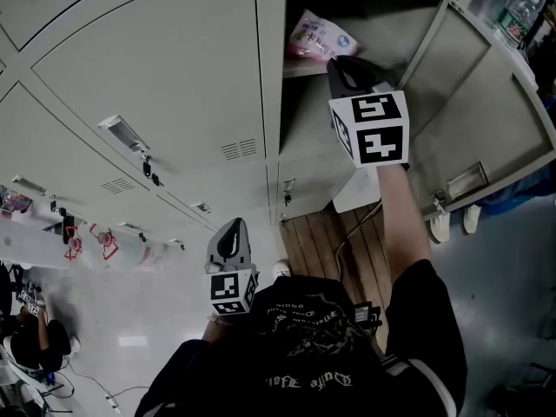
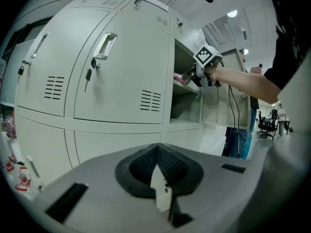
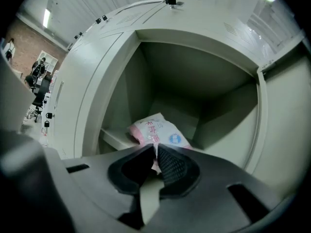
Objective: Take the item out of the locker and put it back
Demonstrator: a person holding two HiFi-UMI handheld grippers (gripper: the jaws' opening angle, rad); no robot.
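Note:
A pink and white packet lies at the front of the shelf inside the open locker compartment. My right gripper reaches up to the compartment's mouth, and its jaws are shut on the near edge of the packet. In the left gripper view the right gripper shows at the opening with the pink packet at its tips. My left gripper hangs lower, in front of the closed doors, shut and holding nothing.
The compartment's door stands swung open to the right. Closed locker doors with handles and keys fill the left. A wooden pallet and a cable lie on the floor below. A person sits at lower left.

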